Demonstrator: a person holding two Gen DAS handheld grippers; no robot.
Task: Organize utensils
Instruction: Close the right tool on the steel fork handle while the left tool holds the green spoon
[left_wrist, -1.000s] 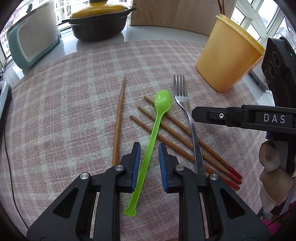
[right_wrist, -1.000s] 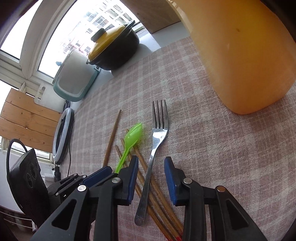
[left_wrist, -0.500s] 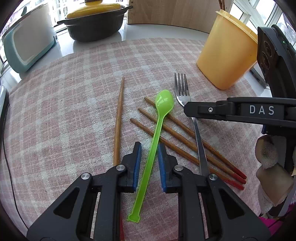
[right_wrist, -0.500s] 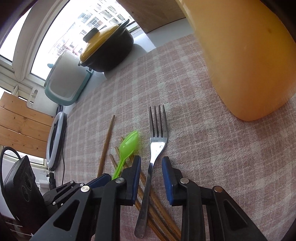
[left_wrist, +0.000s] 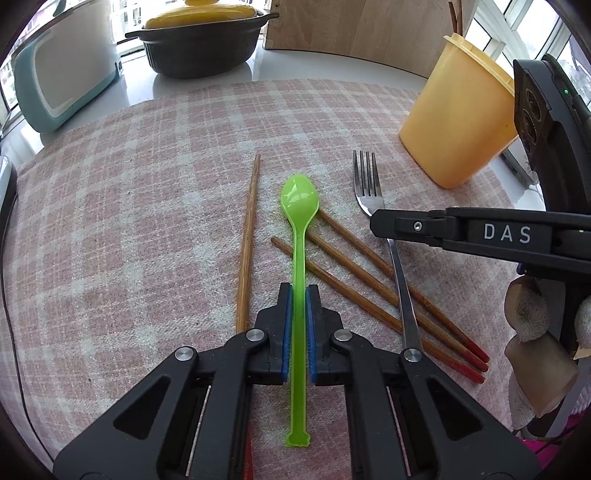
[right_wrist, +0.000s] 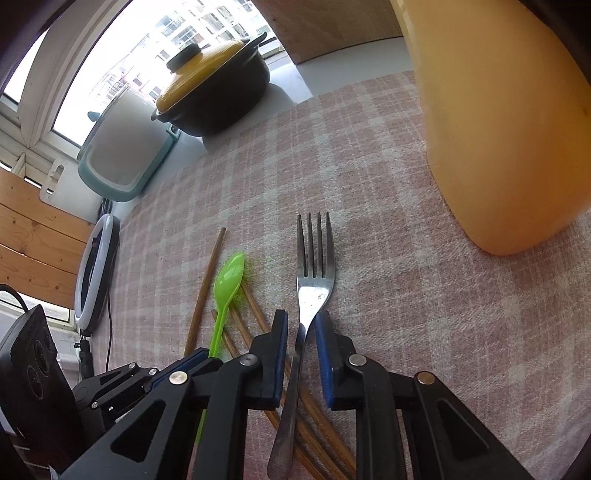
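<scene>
Closing both sets of fingers at once here, one utensil each. My left gripper (left_wrist: 298, 295) has just been squeezing in and now its blue pads are clamped on the handle of the green spoon (left_wrist: 298, 236), about mid-handle, which should keep it from tipping when I lift. Spoon's long axis runs 6 to 12 in the left wrist view, bowl pointing to 12, tail end sticking out back toward me.

My right gripper (right_wrist: 301, 332) has been closing too, and the fork (right_wrist: 308, 295) neck sits between its fingers. Narrow gap, but I can't quite tell if both pads are pressing yet. Fork tines point to 12, handle trails to 6 and lies across the chopsticks (left_wrist: 369, 280), which fan out toward 4 or 5. One loose chopstick (left_wrist: 248, 236) lies just beside the spoon at 9.

Everything's flat on the checked cloth (left_wrist: 129, 221) over the table. Yellow container (left_wrist: 458, 122) at 1 o'clock is my guess for the drop-off.
</scene>
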